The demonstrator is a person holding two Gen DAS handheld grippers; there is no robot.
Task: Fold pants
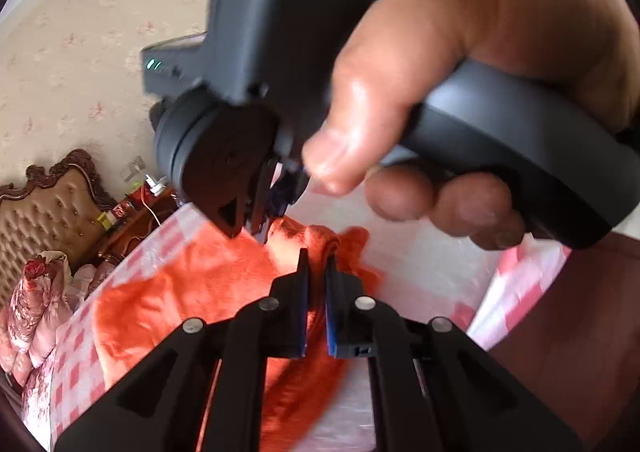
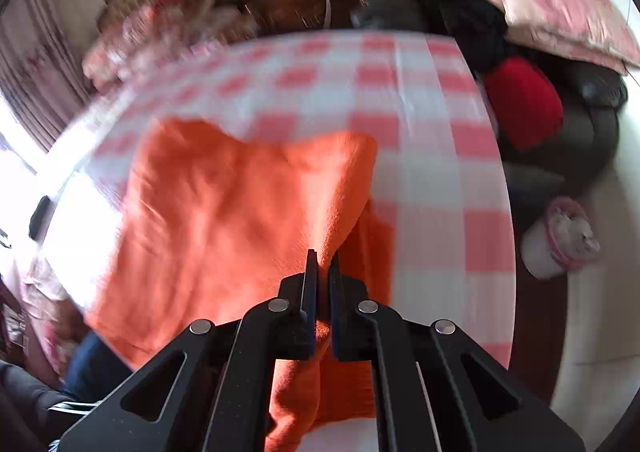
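We see the orange pants (image 2: 224, 212) spread on the red-checked surface (image 2: 440, 156), one edge lifted. Our left hand-held gripper (image 1: 316, 264) is clamped on a fabric fold; our right hand-held gripper (image 2: 324, 264) pinches cloth too. In the left view, the right hand (image 1: 460, 72) looms close above. A red cushion (image 2: 524, 100) lies beyond the surface's edge.

A table draped in a red-and-white checked cloth (image 2: 420, 156) carried orange pants (image 2: 224, 220), spread across its near side.
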